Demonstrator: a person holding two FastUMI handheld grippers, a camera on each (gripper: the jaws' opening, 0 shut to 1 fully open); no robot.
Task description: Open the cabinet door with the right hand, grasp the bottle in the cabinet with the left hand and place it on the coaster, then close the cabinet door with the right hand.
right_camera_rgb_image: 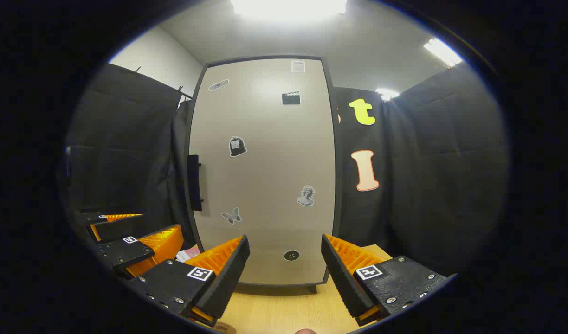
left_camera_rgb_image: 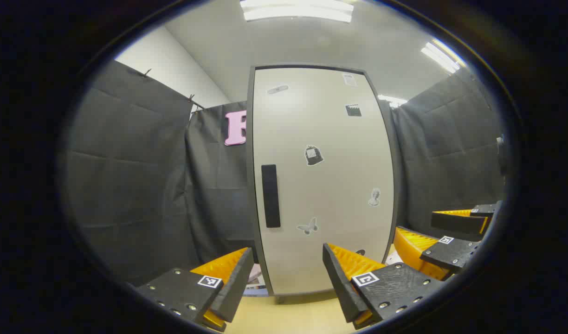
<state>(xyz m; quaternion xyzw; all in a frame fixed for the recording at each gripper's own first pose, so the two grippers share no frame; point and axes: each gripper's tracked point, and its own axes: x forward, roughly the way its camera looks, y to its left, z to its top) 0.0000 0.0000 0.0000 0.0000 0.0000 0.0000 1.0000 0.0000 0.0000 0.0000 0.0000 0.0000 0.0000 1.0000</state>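
1. Cabinet door (left_camera_rgb_image: pixel 323 181): shut, at your 12 o'clock, handle (left_camera_rgb_image: pixel 270 195) at 9 o'clock.
2. Your left gripper (left_camera_rgb_image: pixel 288 278): fingers apart, empty.
3. Your right gripper (right_camera_rgb_image: pixel 285 273): fingers apart, empty, above the surface (right_camera_rgb_image: pixel 284 311).

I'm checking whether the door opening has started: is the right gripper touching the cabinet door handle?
Apart. In the right gripper view, the right gripper is open, low before the closed cabinet door, while the handle sits higher up at the door's left edge.

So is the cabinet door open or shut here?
Shut. The door sits flush in its dark frame in both views, its handle untouched; both grippers hang open before it.
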